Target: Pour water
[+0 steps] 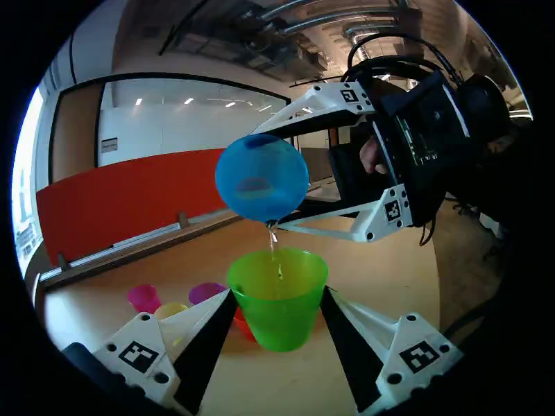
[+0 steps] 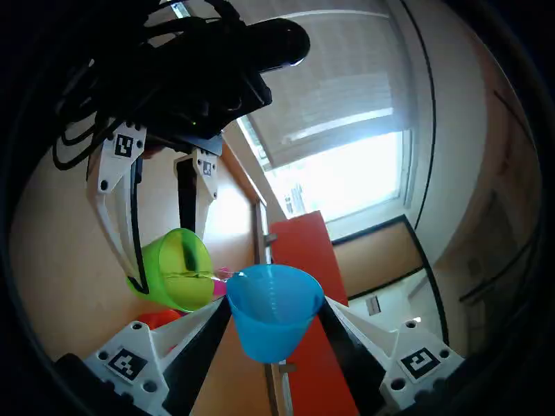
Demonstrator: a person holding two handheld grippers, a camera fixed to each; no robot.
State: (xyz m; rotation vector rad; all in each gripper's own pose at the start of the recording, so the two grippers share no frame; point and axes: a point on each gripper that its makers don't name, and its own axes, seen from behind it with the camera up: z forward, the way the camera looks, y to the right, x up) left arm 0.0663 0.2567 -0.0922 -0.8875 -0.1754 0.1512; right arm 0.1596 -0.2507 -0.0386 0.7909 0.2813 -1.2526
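The green cup [image 1: 279, 312] was held upright between the two fingers of the left gripper [image 1: 278, 297], whose jaws were closed on its sides, near the middle of the left gripper view. Directly above it, the blue cup [image 1: 261, 177] was seen steeply tipped. It was gripped by the right gripper [image 2: 274, 305], with both fingers pressed against its walls. A thin stream of water [image 1: 272, 241] was seen running from the blue cup's lowest rim into the green cup; the two cups were close together but apart. In the right gripper view, the green cup was seen just left of the blue cup, with the rims nearly meeting. A hand [image 1: 373, 155] was seen behind the right gripper's body, at the far right. On the wooden surface [image 1: 395, 277] below, a pink cup [image 1: 143, 297], a yellow cup [image 1: 171, 310] and a purple cup [image 1: 205, 291] were grouped to the left of the green cup. A red cup [image 1: 242, 324] was partly hidden just behind the green cup. A red wall panel [image 1: 125, 201] was seen at the far left.
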